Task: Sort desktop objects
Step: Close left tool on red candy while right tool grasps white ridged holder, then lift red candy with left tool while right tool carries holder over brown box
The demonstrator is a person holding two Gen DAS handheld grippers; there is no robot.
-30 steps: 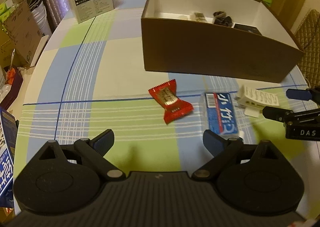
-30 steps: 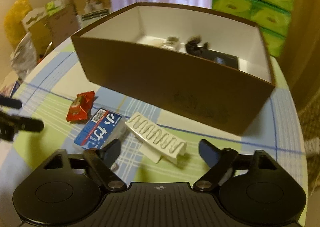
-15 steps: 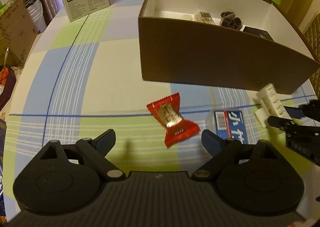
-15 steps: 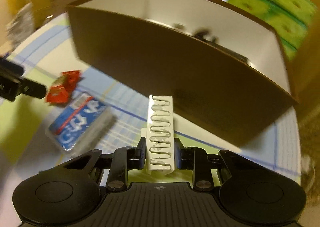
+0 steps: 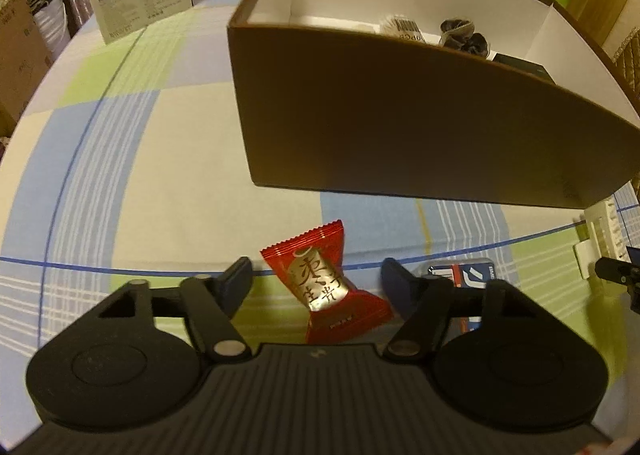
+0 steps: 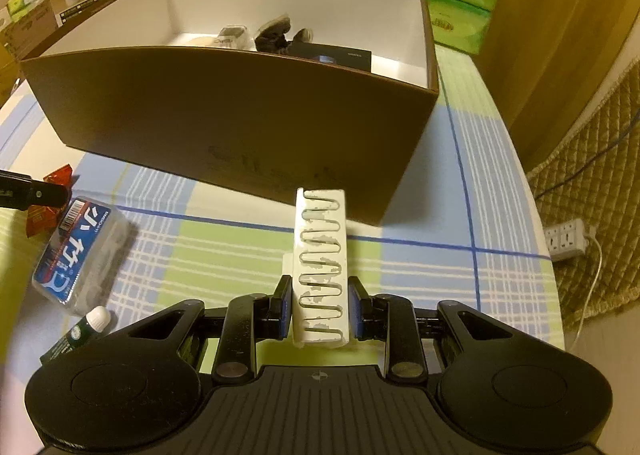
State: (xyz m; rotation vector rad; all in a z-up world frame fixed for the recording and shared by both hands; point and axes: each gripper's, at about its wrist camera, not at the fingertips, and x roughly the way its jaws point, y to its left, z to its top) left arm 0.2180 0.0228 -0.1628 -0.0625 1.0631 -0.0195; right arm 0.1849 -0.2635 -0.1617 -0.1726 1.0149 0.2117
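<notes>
Right gripper: the right gripper [image 6: 319, 313] points toward the near wall of the open brown cardboard box with a white interior [image 6: 224, 123], its two fingers pressed against the sides of a white plastic rack with a wavy slotted top [image 6: 320, 267], which juts forward from the jaws toward the box.
Left gripper: the left gripper [image 5: 316, 283] is low over the checked blue, green and cream tablecloth [image 5: 120, 159], jaws spread wide, fingers on either side of the red foil-wrapped candy with a gold label [image 5: 324, 287] and not touching it.
Candy: flat on the cloth in front of the box's near wall.
Blue pack: a clear-wrapped blue pack with white lettering [image 6: 76, 251] lies in front of the box, just right of the candy.
Small tube: a dark tube with a white cap [image 6: 80, 331] lies nearer than the blue pack.
Box contents: a pale wrapped item, a dark crumpled item and a flat black item lie inside.
Change, right: a second ago its jaws stood open with the rack lying on the cloth; now they clamp it.
Change, left: the candy lay well ahead of the fingers; now it sits between them.
</notes>
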